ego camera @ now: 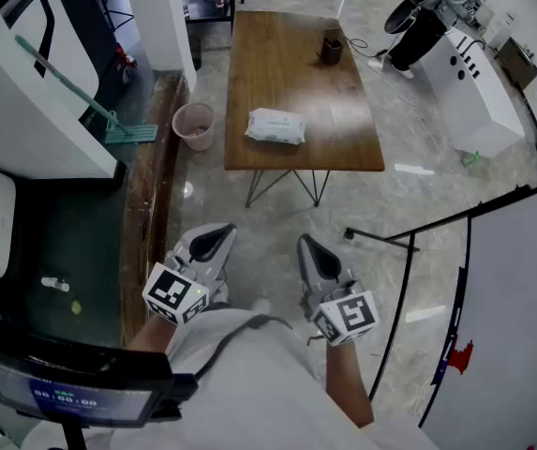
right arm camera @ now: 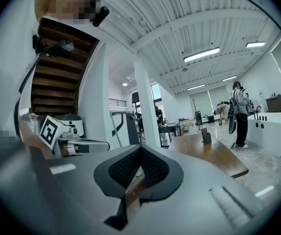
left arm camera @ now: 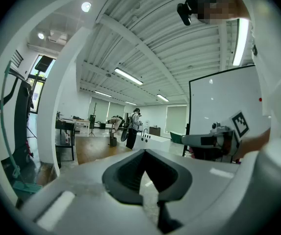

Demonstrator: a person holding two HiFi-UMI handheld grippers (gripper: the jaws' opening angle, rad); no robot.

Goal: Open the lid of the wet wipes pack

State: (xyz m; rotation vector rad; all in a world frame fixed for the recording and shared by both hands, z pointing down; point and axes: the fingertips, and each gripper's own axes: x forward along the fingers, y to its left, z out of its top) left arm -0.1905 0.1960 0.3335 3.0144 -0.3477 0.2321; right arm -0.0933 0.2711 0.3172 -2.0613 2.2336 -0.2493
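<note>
The wet wipes pack (ego camera: pixel 275 126) is a white, pale-green soft pack lying flat near the front edge of a long wooden table (ego camera: pixel 343 111), its lid down. Both grippers are held close to my body, well short of the table and touching nothing. My left gripper (ego camera: pixel 210 242) is shut and empty, its jaws meeting at the tip (left arm camera: pixel 144 152). My right gripper (ego camera: pixel 317 256) is also shut and empty, pads together (right arm camera: pixel 140 147). The right gripper view shows the table (right arm camera: pixel 214 155) ahead; the pack is not seen there.
A dark holder (ego camera: pixel 331 47) stands at the table's far end. A pink bin (ego camera: pixel 193 125) sits on the floor left of the table, with a green mop (ego camera: pixel 109 120) beyond it. A whiteboard on a black stand (ego camera: pixel 493 317) is at my right. A person (ego camera: pixel 437 7) bends by a white counter.
</note>
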